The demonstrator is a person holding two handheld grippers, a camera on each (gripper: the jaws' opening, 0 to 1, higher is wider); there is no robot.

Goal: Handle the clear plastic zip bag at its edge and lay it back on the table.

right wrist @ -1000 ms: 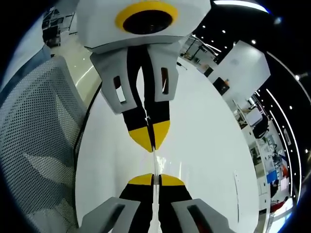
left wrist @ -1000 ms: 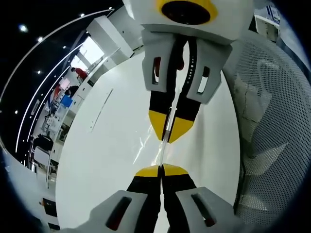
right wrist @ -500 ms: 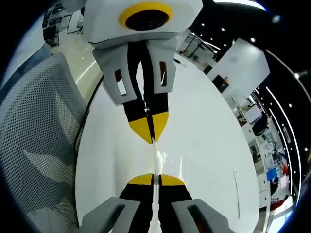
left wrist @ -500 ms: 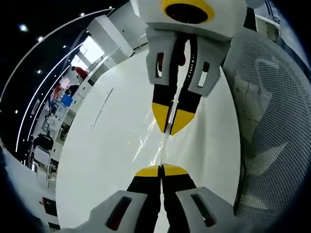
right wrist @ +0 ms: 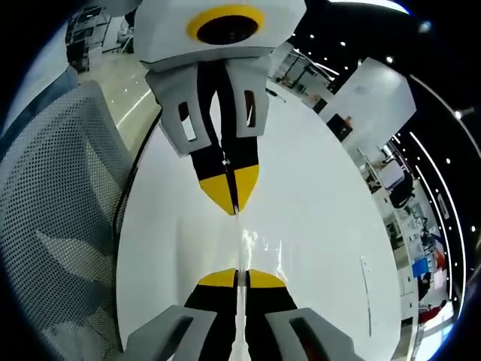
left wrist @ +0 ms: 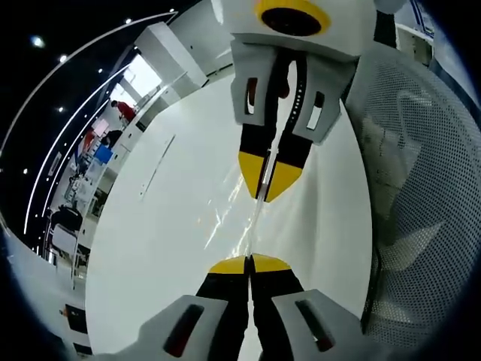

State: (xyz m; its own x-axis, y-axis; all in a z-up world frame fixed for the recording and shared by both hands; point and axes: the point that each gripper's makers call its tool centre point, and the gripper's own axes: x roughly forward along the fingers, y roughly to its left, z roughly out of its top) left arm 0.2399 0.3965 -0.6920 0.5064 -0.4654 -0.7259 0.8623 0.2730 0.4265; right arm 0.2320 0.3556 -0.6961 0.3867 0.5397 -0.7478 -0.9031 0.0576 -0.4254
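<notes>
Both of your tools are clenched on the zip bag (left wrist: 252,229), one at each end of a single edge. It hangs stretched between the left tool (left wrist: 249,263) and the right tool (left wrist: 267,197), above the white tabletop (left wrist: 165,226). In the right gripper view the film (right wrist: 240,244) reads as a thin glinting line. Judged light, limp and slippery: keep both grips on the stiffer edge strip. A mesh chair (left wrist: 421,188) stands just beside the tabletop.

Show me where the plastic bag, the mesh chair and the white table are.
plastic bag (left wrist: 252,226): left gripper view, the stretched clear edge between the two grippers.
mesh chair (right wrist: 52,195): right gripper view, middle of its mesh back.
white table (left wrist: 150,248): left gripper view, a bare part of its top.
</notes>
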